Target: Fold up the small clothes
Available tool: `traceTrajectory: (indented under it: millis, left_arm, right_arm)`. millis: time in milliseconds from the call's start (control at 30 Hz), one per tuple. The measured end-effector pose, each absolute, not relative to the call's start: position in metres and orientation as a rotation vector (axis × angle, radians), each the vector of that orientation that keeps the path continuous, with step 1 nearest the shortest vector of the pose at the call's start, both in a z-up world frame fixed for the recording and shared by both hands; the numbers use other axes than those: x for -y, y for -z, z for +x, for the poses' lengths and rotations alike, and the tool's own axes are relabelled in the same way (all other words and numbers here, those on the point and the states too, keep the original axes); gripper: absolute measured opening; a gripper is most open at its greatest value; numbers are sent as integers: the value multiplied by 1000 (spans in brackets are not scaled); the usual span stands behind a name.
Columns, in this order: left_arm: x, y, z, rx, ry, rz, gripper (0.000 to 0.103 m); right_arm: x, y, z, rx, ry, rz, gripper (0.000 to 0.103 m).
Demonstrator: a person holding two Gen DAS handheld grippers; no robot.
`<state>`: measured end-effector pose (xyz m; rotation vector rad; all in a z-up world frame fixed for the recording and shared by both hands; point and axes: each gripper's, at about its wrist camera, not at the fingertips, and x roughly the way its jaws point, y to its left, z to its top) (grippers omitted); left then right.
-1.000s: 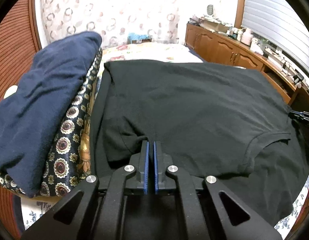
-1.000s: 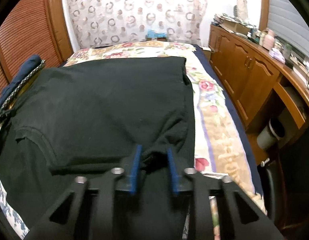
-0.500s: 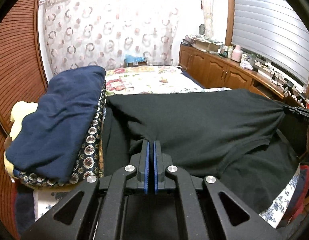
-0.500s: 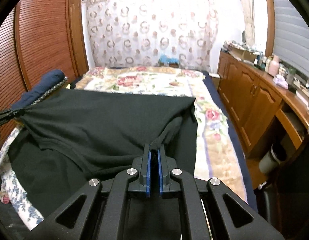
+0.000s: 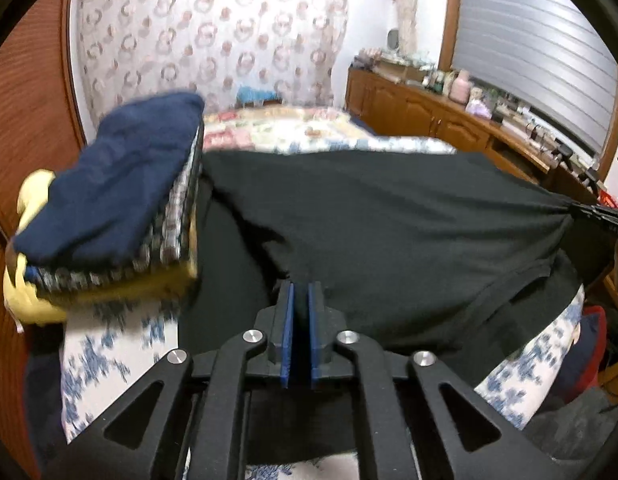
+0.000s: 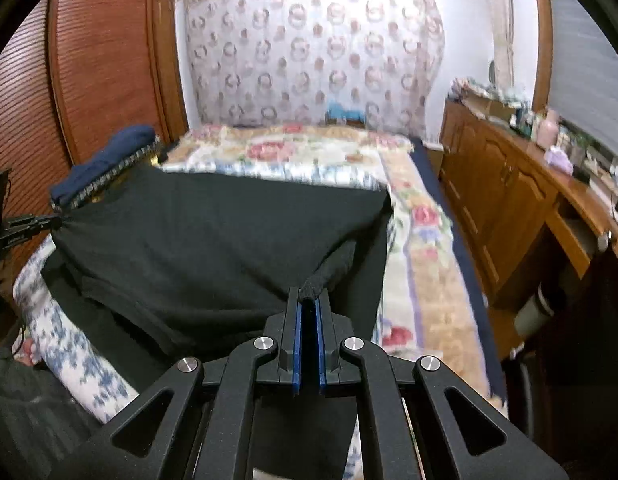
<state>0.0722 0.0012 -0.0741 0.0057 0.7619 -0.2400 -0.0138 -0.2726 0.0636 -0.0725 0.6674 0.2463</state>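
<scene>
A black T-shirt (image 5: 389, 232) hangs stretched between my two grippers above the near end of the bed; it also shows in the right wrist view (image 6: 213, 240). My left gripper (image 5: 300, 292) is shut on one bunched shoulder of the black T-shirt. My right gripper (image 6: 308, 304) is shut on the other bunched shoulder. Each gripper shows at the far side edge of the other's view, the right gripper (image 5: 597, 212) at right and the left gripper (image 6: 29, 224) at left. The shirt's lower part drapes over the bed's front edge.
A stack of folded clothes, navy (image 5: 117, 184) on top, lies on the bed's left side and shows in the right wrist view (image 6: 105, 160). The floral bedspread (image 6: 309, 152) stretches beyond. Wooden cabinets (image 6: 509, 184) run along the right; a wooden wardrobe (image 6: 89, 60) stands left.
Both grippers have lifted the shirt off the bed and drawn it back toward the near end. The right gripper, open a second ago, has shut on the shoulder.
</scene>
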Motion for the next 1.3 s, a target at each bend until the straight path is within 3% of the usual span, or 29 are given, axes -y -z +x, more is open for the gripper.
traceTrajectory:
  millis: [67, 133, 1000, 1200, 1300]
  left_arm:
    - [-8, 81, 74, -782, 234, -9, 30]
    - [-14, 82, 73, -783, 228, -23, 38]
    - [9, 111, 112, -884, 223, 27, 39]
    - [5, 112, 100, -874, 252, 1, 28]
    - [7, 112, 99, -875, 292, -24, 12]
  right_arm:
    - [276, -46, -8, -717, -241, -57, 6]
    - [278, -33, -4, -747, -232, -45, 6]
    - [270, -28, 8, -769, -216, -54, 6]
    - [270, -27, 9, -770, -217, -56, 5]
    - [270, -27, 8, -769, -218, -59, 6]
